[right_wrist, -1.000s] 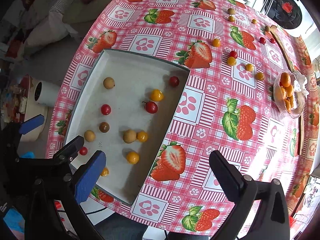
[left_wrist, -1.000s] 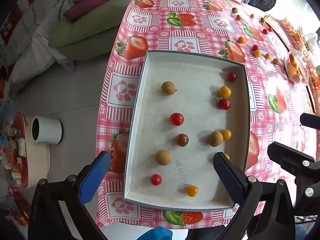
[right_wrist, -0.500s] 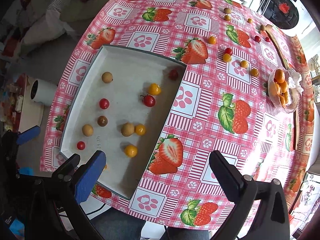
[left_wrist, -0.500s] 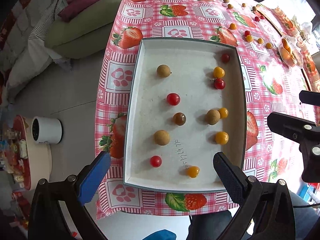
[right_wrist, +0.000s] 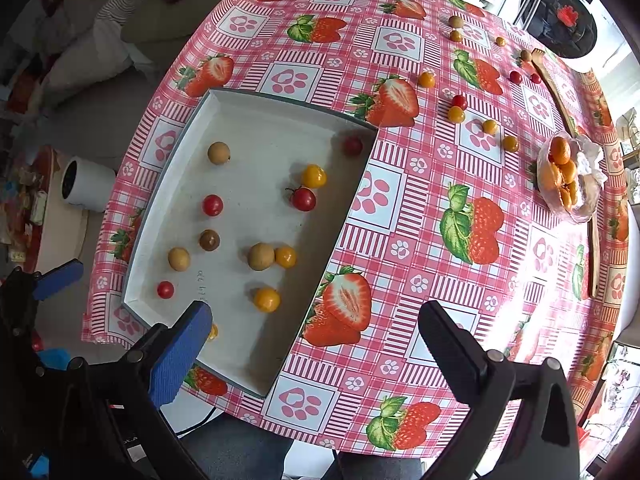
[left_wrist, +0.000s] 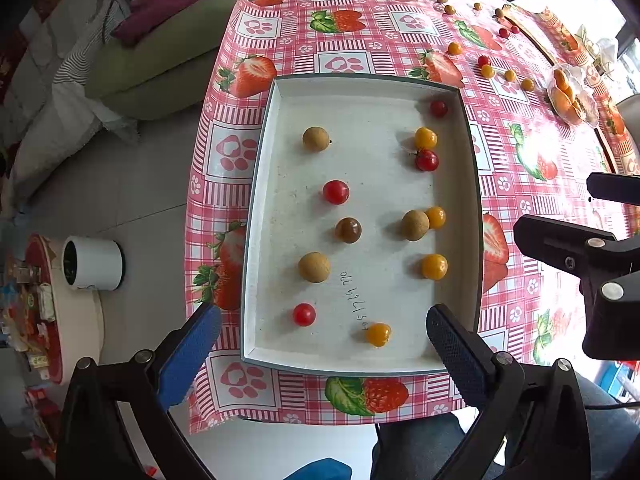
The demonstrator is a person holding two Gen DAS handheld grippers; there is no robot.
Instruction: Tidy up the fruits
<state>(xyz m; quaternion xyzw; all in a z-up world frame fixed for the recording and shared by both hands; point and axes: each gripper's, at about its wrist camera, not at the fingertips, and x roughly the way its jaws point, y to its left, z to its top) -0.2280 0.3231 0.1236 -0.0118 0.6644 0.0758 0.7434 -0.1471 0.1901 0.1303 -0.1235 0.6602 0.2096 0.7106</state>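
Observation:
A white tray (left_wrist: 360, 360) lies on a pink strawberry tablecloth (right_wrist: 400, 240) and holds several small fruits: red tomatoes (left_wrist: 336, 192), yellow tomatoes (left_wrist: 434, 267) and brown longans (left_wrist: 314, 267). The tray also shows in the right wrist view (right_wrist: 256, 120). More small fruits (right_wrist: 456, 114) lie loose on the far cloth. My left gripper (left_wrist: 322, 354) is open and empty, high above the tray's near edge. My right gripper (right_wrist: 316, 354) is open and empty, high above the table's near edge, right of the tray.
A clear bag of oranges (right_wrist: 564, 176) sits at the far right next to a wooden strip (right_wrist: 560, 100). A white cylinder (left_wrist: 92, 264) stands on the floor left of the table. A green sofa (left_wrist: 160, 60) with cushions is behind.
Both grippers have pulled up and back from the table, so the tray and table look smaller and lie farther off. The fruits have not moved.

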